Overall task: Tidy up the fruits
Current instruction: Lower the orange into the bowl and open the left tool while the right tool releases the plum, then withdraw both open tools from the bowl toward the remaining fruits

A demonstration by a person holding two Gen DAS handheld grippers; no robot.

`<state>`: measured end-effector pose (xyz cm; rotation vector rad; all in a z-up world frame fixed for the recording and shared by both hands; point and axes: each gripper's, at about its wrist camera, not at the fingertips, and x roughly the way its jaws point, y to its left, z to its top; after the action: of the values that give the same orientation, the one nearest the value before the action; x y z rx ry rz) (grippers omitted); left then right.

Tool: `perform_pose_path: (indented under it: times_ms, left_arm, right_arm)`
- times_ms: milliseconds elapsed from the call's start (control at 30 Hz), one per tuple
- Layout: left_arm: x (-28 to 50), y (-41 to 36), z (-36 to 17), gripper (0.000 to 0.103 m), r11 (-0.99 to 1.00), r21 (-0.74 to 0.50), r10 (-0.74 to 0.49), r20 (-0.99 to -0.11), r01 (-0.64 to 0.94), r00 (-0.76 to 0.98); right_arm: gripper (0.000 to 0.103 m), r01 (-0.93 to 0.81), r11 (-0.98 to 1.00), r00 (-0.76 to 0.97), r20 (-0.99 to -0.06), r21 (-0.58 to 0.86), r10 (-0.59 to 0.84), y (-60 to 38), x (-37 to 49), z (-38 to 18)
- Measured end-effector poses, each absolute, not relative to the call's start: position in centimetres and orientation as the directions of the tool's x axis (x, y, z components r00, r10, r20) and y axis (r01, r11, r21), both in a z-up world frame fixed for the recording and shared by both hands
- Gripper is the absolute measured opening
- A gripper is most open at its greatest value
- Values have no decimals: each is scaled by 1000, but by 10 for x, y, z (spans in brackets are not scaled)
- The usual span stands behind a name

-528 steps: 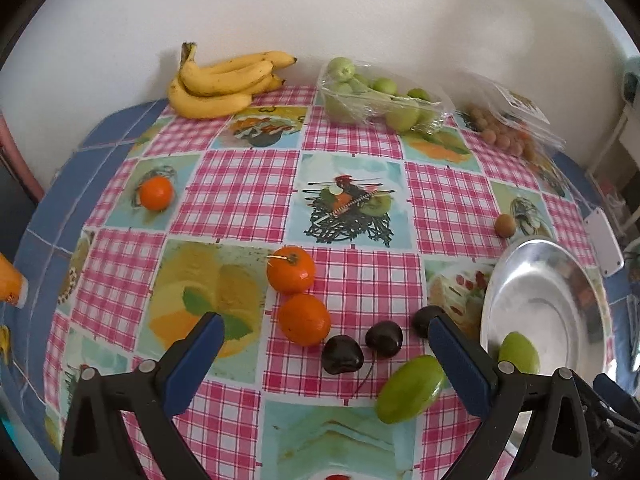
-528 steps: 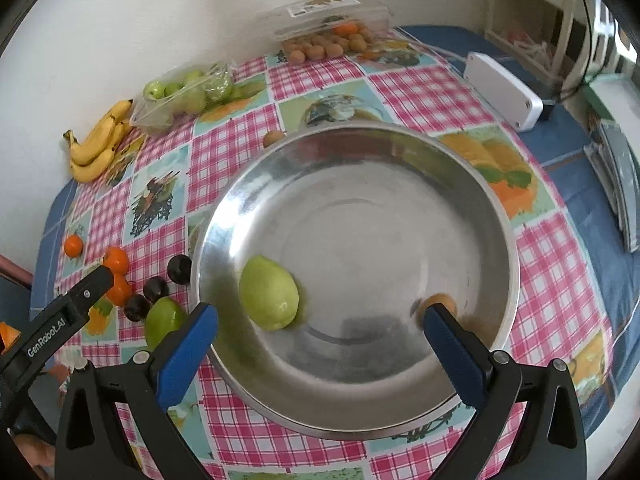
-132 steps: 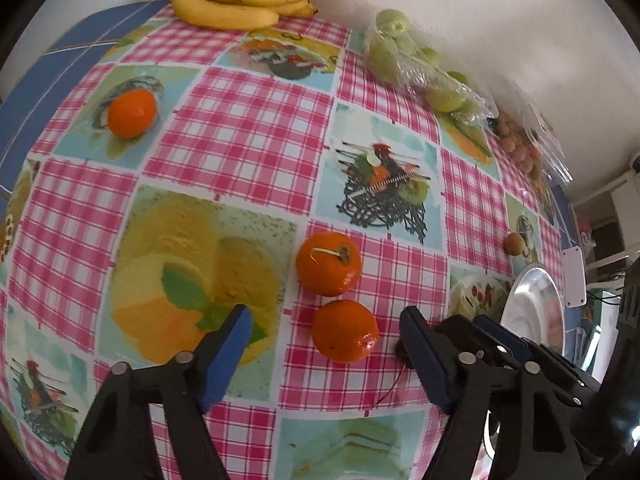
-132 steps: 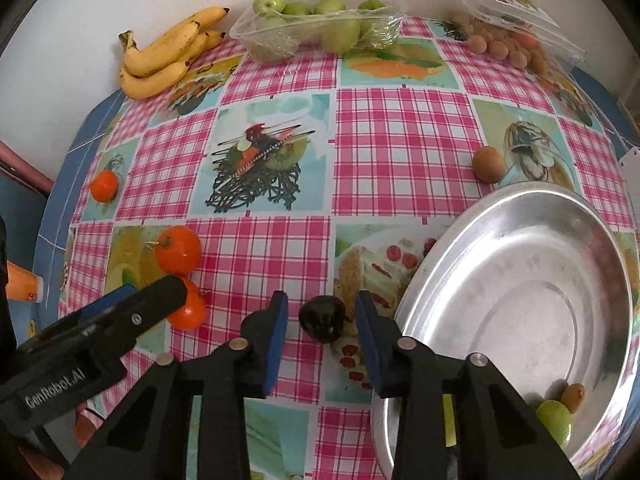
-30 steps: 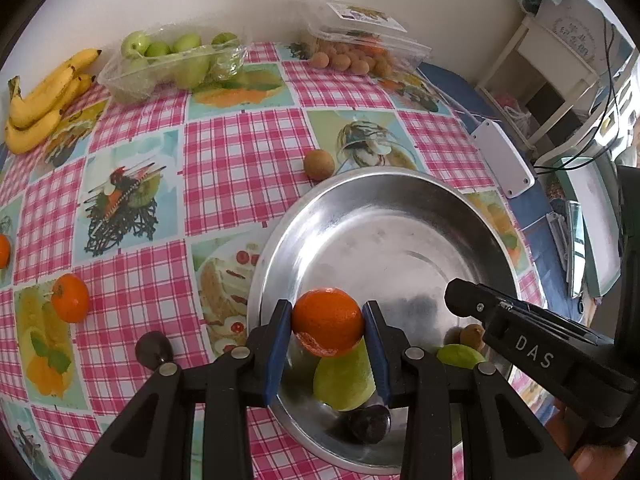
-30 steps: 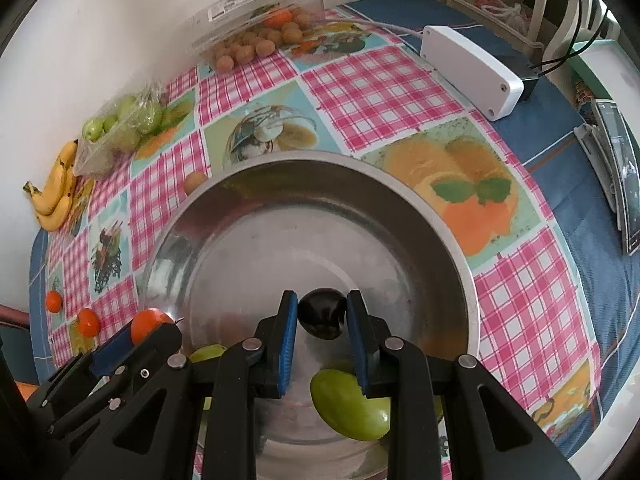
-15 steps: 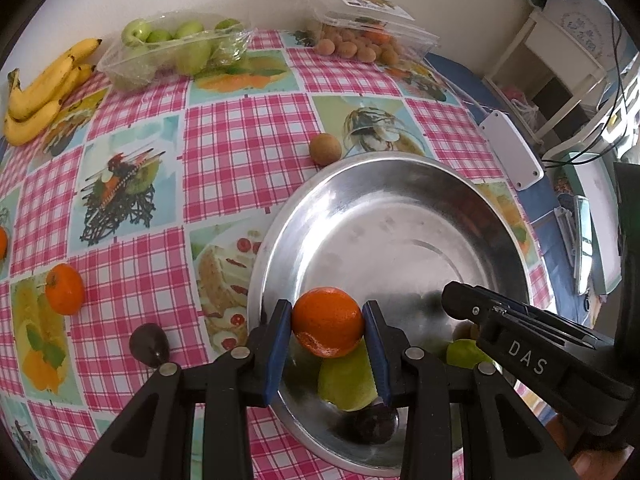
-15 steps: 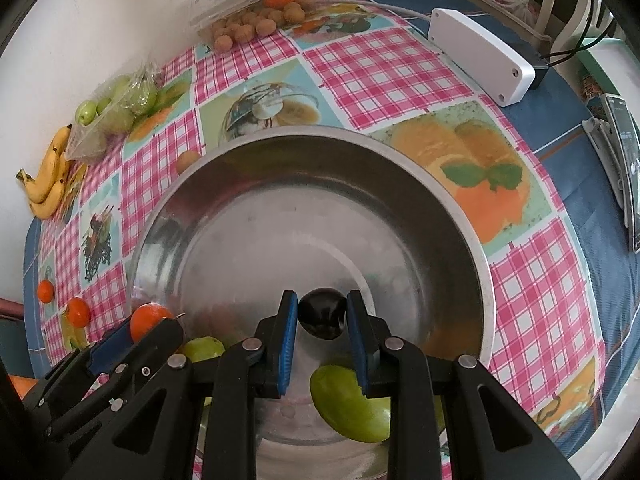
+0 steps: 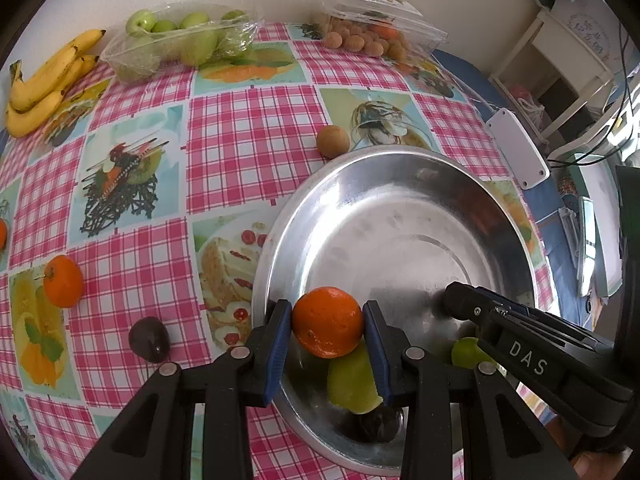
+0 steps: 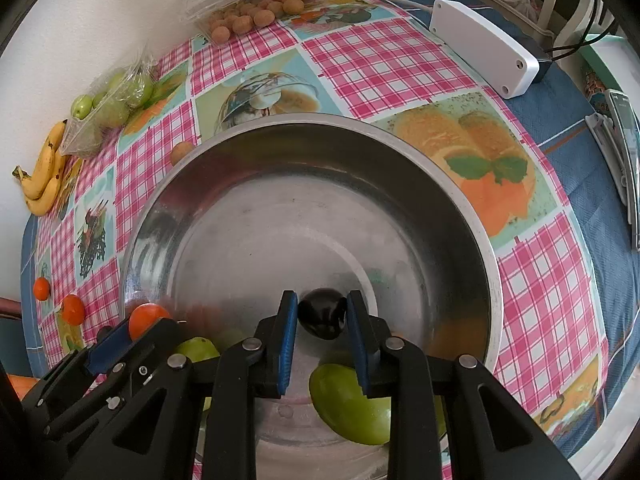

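Observation:
My left gripper is shut on an orange mandarin and holds it over the near left rim of the metal bowl. My right gripper is shut on a dark plum and holds it above the bowl's middle. In the bowl lie green fruits and a dark plum. On the cloth lie another mandarin, a dark plum and a small brown fruit.
At the table's far edge sit bananas, a bag of green apples and a clear box of small brown fruits. A white power adapter lies right of the bowl. A further mandarin lies far left.
Both grippers keep their fruits over the bowl. The left view has shifted slightly, the bowl sitting a little further right; the right gripper has come a little lower over the bowl.

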<state>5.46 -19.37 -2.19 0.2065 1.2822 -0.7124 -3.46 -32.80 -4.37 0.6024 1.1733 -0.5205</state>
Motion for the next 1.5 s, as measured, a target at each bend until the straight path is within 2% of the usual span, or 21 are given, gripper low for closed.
perform_pose_path:
  times_ms: [167,267,300,367,600,800,967,1100,1367,1500]
  left_arm:
    - [53,-195,-19,41,772,-234,-365,-924,591,111]
    - [53,-193,-12,42,769,-236,-374,-919,594,120]
    - [53,-192,-10,42,768,-237,-378,-918,594,122]
    - [53,-191,-4,48,769,-236,-383,-914,594,131]
    - [59,-176,10,56,790,-236,-390,-906,566,166]
    - [72,-157,7,61,839,-206,-346,-917,504,201]
    - [85,-132,-3,71,888,-177,-292,-930,424,224]
    - [90,-117,-9,72,910,-159,-262,-936,382,236]
    - [97,-95,-8,83,933,-145,-239,-935,330,264]
    - [97,-94,-9,87,935,-147,-238,-935,323,262]
  right_arm:
    - [27,657,736,311,-948,164,-67,-328,-33,-42]
    - [44,655,738,316,-945,159,-77,-329,-32,-39]
    - [45,655,739,318,-945,157,-81,-329,-34,-36]
    - [45,653,741,323,-942,155,-88,-329,-34,-33]
    - [46,652,743,354,-928,152,-120,-328,-36,-16]
    - [46,649,746,346,-931,146,-119,-327,-37,-16]
    - [46,640,757,330,-936,128,-121,-321,-34,-18]
    - [46,604,788,335,-935,120,-114,-308,-28,-15]
    - [46,551,828,344,-932,102,-114,-286,-19,-12]
    - [55,543,834,342,-933,95,-116,-283,-17,-13]
